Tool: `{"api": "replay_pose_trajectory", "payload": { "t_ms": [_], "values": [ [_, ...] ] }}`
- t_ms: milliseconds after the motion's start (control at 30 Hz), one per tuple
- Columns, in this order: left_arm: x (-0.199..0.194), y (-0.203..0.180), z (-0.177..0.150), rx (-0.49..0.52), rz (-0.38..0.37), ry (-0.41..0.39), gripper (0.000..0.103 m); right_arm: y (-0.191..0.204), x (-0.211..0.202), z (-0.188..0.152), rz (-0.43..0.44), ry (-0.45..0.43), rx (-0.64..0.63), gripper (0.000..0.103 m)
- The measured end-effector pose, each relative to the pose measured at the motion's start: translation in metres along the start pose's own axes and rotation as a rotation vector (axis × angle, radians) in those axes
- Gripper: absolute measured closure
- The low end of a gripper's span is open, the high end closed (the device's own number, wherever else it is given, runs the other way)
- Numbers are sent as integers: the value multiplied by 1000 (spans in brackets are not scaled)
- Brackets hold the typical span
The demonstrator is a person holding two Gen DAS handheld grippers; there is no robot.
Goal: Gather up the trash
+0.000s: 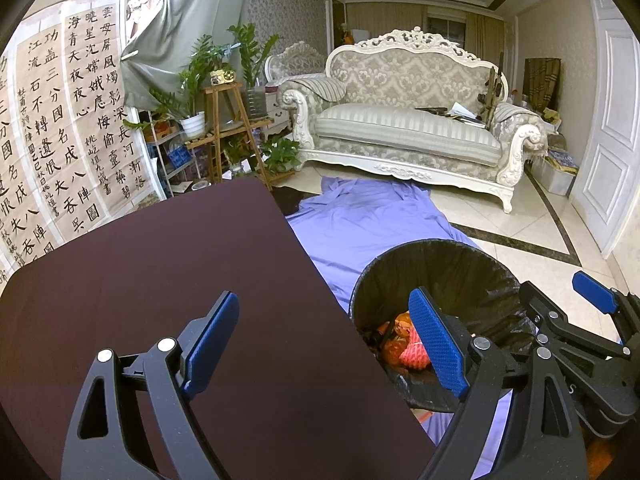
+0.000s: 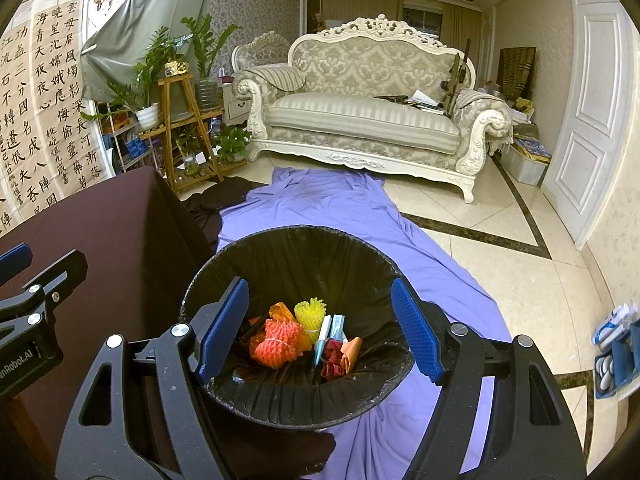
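Both the left tool (image 1: 326,344) and right tool (image 2: 320,330) gape wide and empty; with the table (image 1: 160,280) bare, check the floor at twelve o'clock beyond the bin (image 2: 224,264).

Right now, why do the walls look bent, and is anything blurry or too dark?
Left wrist view: fisheye lens bows the door and blacks out the corners; the sofa stays sharp. Right wrist view: same bending; the bin liner is dark, but the trash inside shows clearly.
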State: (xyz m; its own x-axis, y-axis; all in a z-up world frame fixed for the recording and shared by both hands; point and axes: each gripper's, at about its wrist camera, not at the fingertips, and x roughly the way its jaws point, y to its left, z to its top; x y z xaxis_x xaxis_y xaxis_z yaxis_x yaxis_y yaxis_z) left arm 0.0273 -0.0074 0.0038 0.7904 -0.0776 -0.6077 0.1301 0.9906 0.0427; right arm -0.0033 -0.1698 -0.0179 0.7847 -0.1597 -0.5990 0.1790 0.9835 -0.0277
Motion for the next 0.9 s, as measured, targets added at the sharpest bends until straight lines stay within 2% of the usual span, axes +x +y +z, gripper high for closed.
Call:
{"api": "replay_pose_trajectory", "payload": {
  "t_ms": [900],
  "values": [
    [-1, 2, -1, -8, -6, 6, 19, 2, 0, 0, -1, -2, -2, 31]
  ]
}}
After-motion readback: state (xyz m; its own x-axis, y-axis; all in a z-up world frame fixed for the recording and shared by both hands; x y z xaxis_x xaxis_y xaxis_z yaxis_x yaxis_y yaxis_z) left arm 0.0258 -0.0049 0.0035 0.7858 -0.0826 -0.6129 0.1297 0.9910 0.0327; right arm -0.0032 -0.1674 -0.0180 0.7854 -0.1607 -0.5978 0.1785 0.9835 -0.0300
